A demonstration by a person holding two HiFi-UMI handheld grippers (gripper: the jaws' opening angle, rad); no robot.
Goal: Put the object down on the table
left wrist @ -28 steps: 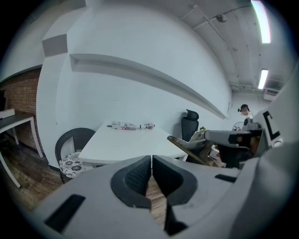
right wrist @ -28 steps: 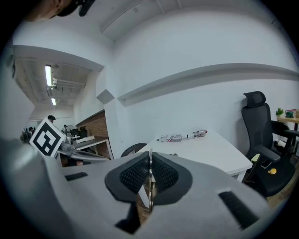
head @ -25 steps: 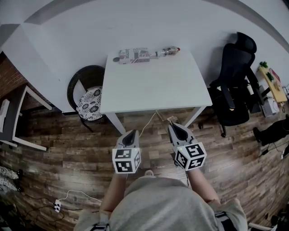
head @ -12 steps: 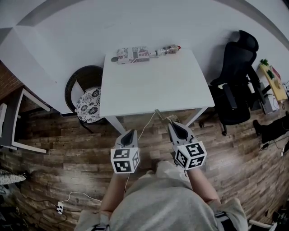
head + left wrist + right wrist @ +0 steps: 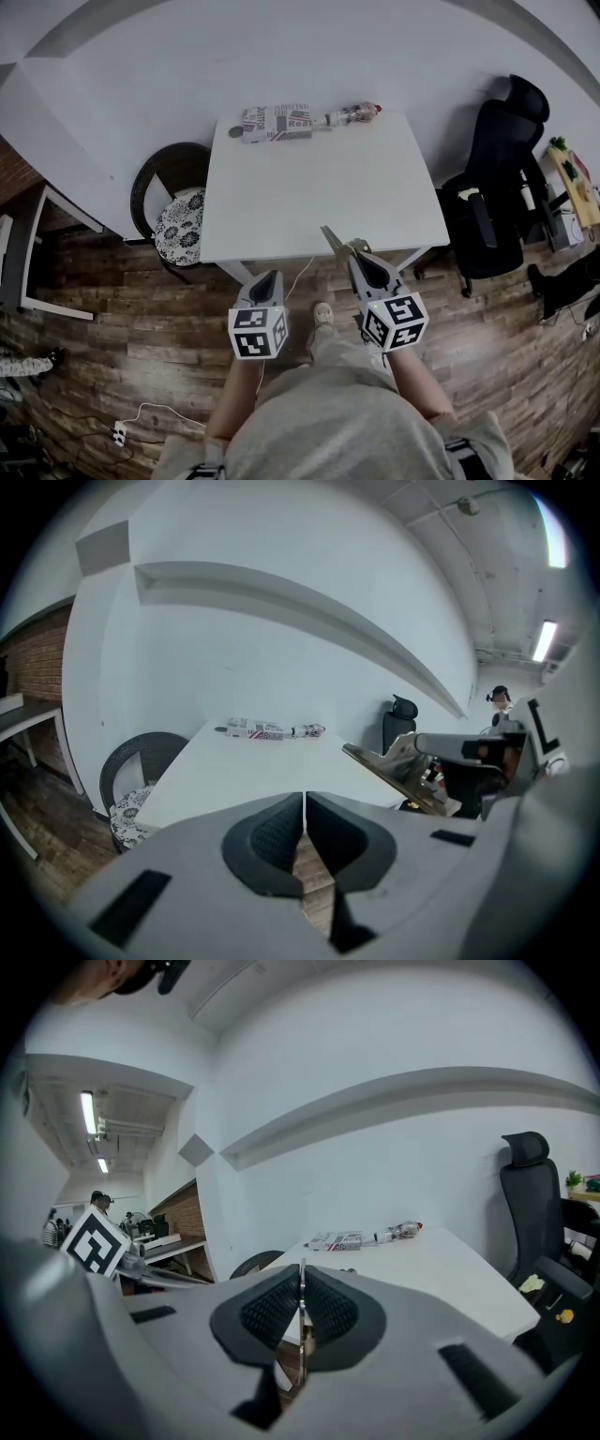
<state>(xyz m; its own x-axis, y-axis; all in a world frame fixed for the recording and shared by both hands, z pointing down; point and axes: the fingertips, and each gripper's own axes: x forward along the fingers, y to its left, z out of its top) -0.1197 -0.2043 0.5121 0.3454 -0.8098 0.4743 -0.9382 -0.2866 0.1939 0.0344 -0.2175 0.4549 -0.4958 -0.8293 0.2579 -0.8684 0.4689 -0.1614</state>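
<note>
Metal tongs (image 5: 333, 241) are being held by the right gripper (image 5: 359, 262), whose jaws are pressing together on them; in the right gripper view the tongs are showing only as a thin bright edge pinched between the two ribbed pads. The tongs are pointing forward from the gripper, with their tips reaching just over the near edge of the white table (image 5: 319, 187) and not resting on it. Their arms are lying close together, forming at most a narrow V, and they are grasping nothing.

The left gripper (image 5: 271, 278) is hovering beside the right one, short of the table's near edge and over the wooden floor (image 5: 122, 319). Its jaws are meeting, with nothing between them.

At the table's far edge, against the wall, a printed packet (image 5: 277, 121) is lying end to end with a small bottle (image 5: 354, 113). A round wicker chair (image 5: 173, 192) is standing at the table's left side and a black office chair (image 5: 497, 178) at its right. One shoe (image 5: 322, 314) of the person is showing on the floor between the two grippers.
</note>
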